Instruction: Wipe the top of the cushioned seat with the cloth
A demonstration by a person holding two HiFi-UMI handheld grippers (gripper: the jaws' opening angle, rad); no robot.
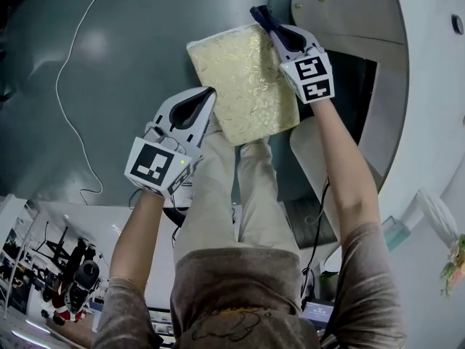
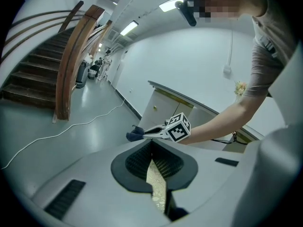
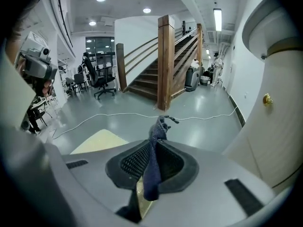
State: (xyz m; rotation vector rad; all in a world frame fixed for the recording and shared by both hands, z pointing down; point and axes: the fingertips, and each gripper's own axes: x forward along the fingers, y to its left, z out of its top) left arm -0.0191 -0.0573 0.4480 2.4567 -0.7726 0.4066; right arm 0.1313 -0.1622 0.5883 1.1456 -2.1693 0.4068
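In the head view a square gold-patterned cushion [image 1: 247, 82] is held up in the air between both grippers. My left gripper [image 1: 208, 99] is shut on its lower left edge; in the left gripper view that edge shows as a thin gold strip [image 2: 158, 186] pinched in the jaws. At the cushion's upper right corner my right gripper [image 1: 266, 19] is shut on a dark blue cloth [image 3: 152, 167], with a sliver of the cushion [image 3: 140, 195] under it. The cloth's end [image 1: 259, 13] sticks out past the fingertips.
A grey glossy floor lies below, with a white cable [image 1: 71, 86] trailing across it. A white curved counter with brass knobs [image 1: 407, 57] stands at the right. A wooden staircase [image 3: 165, 60] and office chairs [image 3: 100, 79] are farther off. The person's legs [image 1: 232, 187] are under the cushion.
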